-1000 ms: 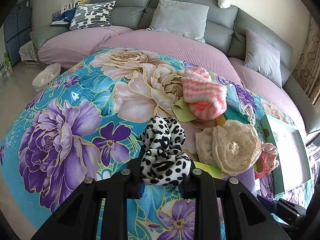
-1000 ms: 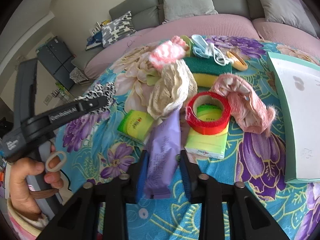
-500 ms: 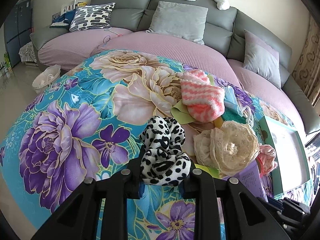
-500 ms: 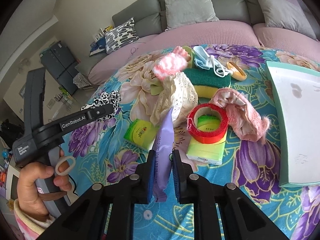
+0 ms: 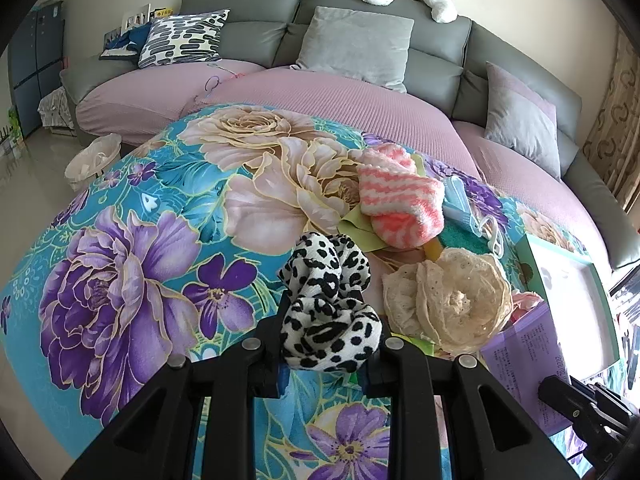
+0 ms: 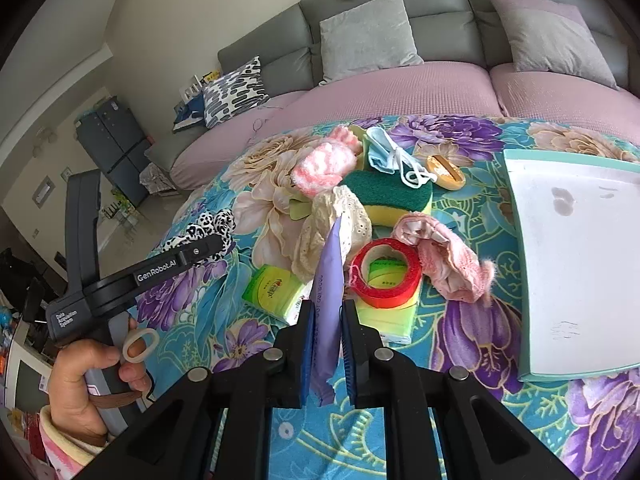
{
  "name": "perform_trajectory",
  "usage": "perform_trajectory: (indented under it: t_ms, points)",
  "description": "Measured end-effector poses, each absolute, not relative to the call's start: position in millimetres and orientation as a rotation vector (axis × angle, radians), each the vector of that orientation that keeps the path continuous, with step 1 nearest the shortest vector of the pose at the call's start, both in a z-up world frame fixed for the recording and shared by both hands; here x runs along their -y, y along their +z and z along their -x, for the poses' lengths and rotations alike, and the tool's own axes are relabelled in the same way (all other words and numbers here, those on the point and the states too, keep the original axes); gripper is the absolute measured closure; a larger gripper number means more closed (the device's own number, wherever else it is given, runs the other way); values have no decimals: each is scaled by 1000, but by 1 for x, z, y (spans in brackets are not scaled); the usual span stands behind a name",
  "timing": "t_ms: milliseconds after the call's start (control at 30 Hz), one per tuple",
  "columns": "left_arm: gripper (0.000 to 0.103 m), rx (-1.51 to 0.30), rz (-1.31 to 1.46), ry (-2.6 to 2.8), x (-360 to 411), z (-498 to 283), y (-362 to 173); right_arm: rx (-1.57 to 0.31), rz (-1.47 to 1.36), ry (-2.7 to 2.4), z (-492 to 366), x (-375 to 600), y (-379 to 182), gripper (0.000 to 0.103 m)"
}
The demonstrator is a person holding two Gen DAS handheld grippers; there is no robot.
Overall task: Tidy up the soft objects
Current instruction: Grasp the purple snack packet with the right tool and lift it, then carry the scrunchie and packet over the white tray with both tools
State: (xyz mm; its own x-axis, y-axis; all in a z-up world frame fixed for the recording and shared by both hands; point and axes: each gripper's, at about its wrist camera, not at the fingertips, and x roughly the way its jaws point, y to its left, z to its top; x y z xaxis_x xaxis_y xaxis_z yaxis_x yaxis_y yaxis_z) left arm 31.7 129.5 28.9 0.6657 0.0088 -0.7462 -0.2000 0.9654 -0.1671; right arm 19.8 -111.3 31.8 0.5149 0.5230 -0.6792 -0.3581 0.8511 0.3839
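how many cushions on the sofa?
3: patterned cushion at the sofa's left end, grey cushion mid-back, grey-lilac cushion on the right. More may sit out of frame.

— How is the left gripper [image 5: 328, 344] set?

— It points forward and down, and its two jaws are clamped on a black-and-white spotted cloth [image 5: 326, 312] that bulges up between them.

— Is the hand that carries it in view?

— Yes, in the right wrist view. The left hand [image 6: 86, 376] is wrapped around the grey handle low at the left, one finger through a pale ring trigger, with a pink-and-cream cuff at the wrist.

— And the right gripper [image 6: 326, 340]?

— It also tilts downward. Its blue-padded jaws are pressed nearly together on a thin lilac packet [image 6: 330, 280], which stands on edge between them and sticks out ahead.
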Motion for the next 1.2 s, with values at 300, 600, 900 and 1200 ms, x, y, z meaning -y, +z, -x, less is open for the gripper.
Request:
perform_trajectory:
  t_ms: [300,600,900,1200]
  points:
    - [77,-818,237,120,-125,-31,34,-809,-243,500,-15,131,51,90]
    - [77,-816,228,115,-121,-31,36,-786,-255,493,-14,138,58,89]
    - [77,-814,208,82,-107,-37,40,-774,-273,446,-21,153,64,89]
    - [77,-793,123,21,-70,-50,62,-707,-259,307,-35,193,104,89]
